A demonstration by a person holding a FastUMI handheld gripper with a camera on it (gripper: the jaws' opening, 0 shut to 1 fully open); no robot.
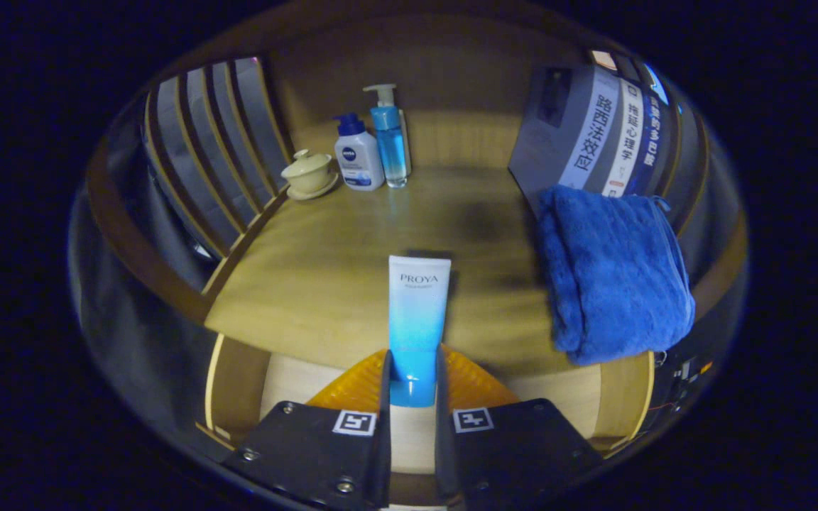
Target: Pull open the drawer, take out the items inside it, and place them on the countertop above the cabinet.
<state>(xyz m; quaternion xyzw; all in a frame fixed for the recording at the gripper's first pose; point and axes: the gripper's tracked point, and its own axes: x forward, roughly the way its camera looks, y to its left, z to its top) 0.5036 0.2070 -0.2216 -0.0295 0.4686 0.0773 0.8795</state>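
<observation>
My gripper (412, 380) is shut on a white-and-blue cosmetic tube (417, 312), both fingers pressing its lower blue end. The tube points forward from the fingers, out over the front edge of the wooden countertop (324, 262). Below the fingers lies the open drawer (295, 383), its pale wooden floor and side walls showing on either side.
A folded blue towel (611, 270) lies on the countertop's right side, overhanging the front edge. At the back left stand a lidded ceramic cup (308, 172), a white pump bottle (358, 156) and a blue pump bottle (389, 138). A grey box (579, 131) stands back right. Wooden slats (217, 142) line the left side.
</observation>
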